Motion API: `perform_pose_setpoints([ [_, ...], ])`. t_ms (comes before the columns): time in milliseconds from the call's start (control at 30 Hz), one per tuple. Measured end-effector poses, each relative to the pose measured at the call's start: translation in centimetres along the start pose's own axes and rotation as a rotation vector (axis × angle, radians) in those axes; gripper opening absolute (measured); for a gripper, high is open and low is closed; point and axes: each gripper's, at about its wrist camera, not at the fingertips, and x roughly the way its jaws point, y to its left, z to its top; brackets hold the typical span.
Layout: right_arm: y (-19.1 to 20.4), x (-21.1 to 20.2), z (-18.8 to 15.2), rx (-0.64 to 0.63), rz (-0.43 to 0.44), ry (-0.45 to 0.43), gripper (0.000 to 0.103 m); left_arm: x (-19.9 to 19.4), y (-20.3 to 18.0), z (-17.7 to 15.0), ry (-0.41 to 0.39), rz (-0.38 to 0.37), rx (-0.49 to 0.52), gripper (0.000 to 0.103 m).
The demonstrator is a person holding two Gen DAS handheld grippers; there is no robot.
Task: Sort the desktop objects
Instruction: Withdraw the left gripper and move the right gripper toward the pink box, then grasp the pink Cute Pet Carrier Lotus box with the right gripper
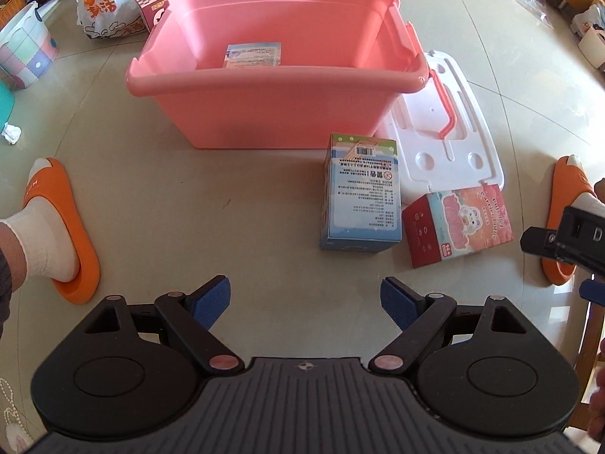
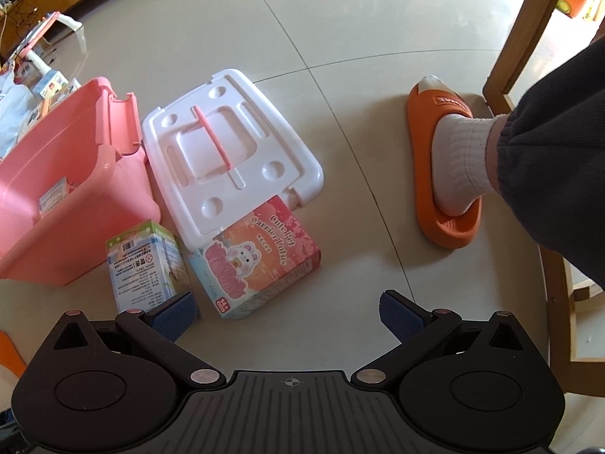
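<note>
A pink storage bin (image 1: 264, 113) (image 2: 56, 204) stands on the tiled floor with one small box (image 1: 254, 55) lying inside. In front of its right corner a blue and green box (image 1: 361, 196) (image 2: 145, 265) rests on the floor. Beside it lies a pink and red box with a rabbit picture (image 1: 457, 223) (image 2: 257, 257), partly under the white lid (image 1: 446, 136) (image 2: 230, 159). My left gripper (image 1: 305, 302) hovers open above bare floor, short of the blue box. My right gripper (image 2: 288, 316) is open too, with the rabbit box just beyond its left pad (image 2: 176, 314).
The person's feet in orange slippers (image 1: 60, 230) (image 2: 446, 170) stand on either side. A printed plastic bag (image 1: 106, 0) and more small boxes (image 1: 151, 3) lie behind the bin. A wooden chair leg (image 2: 518, 49) rises at the right.
</note>
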Motion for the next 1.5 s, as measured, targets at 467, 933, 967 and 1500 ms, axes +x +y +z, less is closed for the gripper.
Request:
perform_pose_setpoints([
  [467, -1.8, 0.8, 1.9, 0.138, 0.023, -0.034, 0.103, 2.3, -0.2, 0.8, 0.060, 0.014, -0.038, 0.089],
  [933, 0.1, 4.6, 2.5, 0.208, 0.033, -0.015, 0.103, 5.4, 0.4, 1.5, 0.130, 0.025, -0.093, 0.091],
  [967, 0.2, 5.0, 2.5, 0.221, 0.032, -0.010, 0.103, 5.7, 0.4, 1.5, 0.135, 0.023, -0.096, 0.091],
  [1500, 2.5, 11.8, 0.9, 0.346, -0.064, 0.112, 0.102, 8.3, 1.3, 1.5, 0.192, 0.031, -0.126, 0.091],
])
